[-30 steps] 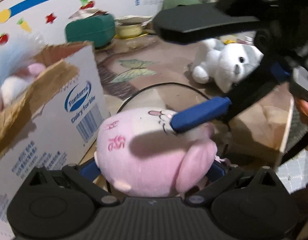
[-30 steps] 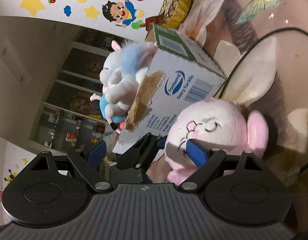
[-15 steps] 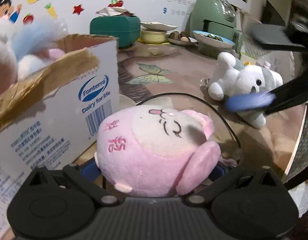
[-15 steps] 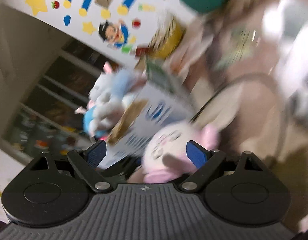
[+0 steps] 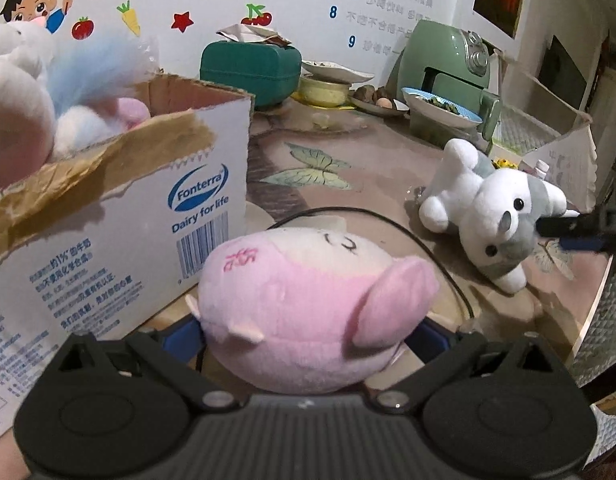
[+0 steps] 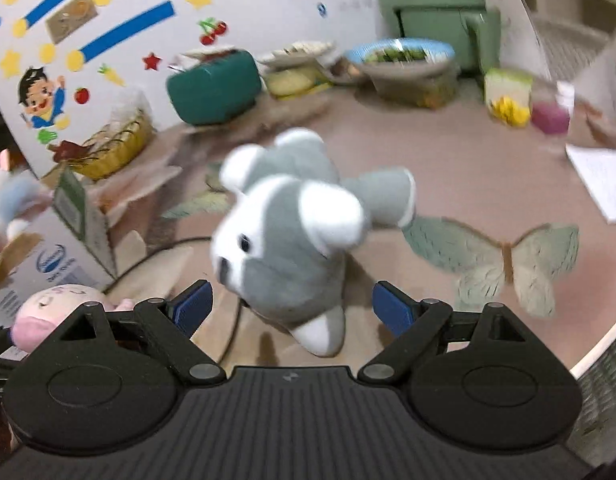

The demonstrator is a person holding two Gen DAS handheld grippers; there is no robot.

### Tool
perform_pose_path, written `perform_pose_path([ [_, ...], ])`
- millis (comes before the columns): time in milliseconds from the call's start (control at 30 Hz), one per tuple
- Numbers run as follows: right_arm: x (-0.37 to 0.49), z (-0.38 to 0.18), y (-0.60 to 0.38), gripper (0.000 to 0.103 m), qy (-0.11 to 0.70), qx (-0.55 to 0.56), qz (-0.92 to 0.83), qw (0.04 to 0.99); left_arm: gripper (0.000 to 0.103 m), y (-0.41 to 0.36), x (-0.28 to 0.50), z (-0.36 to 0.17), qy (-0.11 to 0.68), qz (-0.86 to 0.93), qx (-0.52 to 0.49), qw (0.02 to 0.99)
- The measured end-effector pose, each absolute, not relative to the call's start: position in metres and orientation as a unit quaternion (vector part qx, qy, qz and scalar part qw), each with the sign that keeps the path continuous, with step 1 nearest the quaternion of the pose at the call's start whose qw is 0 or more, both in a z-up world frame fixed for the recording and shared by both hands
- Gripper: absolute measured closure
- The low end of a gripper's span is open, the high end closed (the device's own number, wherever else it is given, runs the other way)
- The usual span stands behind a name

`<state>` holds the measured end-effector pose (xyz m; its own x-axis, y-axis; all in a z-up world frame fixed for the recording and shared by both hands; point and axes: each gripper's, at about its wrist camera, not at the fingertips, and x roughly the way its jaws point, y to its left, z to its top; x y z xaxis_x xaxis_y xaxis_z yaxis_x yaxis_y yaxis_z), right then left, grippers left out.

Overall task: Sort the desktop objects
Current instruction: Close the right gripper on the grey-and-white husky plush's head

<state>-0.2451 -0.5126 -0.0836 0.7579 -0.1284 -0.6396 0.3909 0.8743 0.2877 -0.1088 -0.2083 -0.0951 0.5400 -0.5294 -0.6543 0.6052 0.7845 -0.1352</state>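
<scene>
The pink round plush (image 5: 308, 312) is clamped between the blue pads of the left gripper (image 5: 308, 332), just beside the Fonterra carton (image 5: 147, 216), in which other soft toys (image 5: 79, 92) are piled. The right gripper (image 6: 291, 308) is spread wide, nothing gripped, its pads set either side of the grey-and-white plush dog (image 6: 291, 240) lying on the butterfly-patterned table (image 6: 488, 184)

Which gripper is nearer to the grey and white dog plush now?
Right. The right gripper has its open fingers on both sides of the dog plush; the left gripper is farther away, around the pink plush.
</scene>
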Motion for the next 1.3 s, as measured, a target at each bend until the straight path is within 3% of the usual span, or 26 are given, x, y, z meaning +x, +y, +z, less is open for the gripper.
perform_pose_path([
  [700, -0.183, -0.115, -0.504, 0.0, 0.298, 0.133, -0.107, 0.939, 0.0, -0.22, -0.106, -0.091, 0.361, -0.3, 0.057, 0.881],
  [1300, -0.182, -0.09, -0.497, 0.001, 0.333, 0.122, -0.056, 0.933, 0.0, -0.219, -0.102, -0.092, 0.364, -0.308, 0.058, 0.877],
])
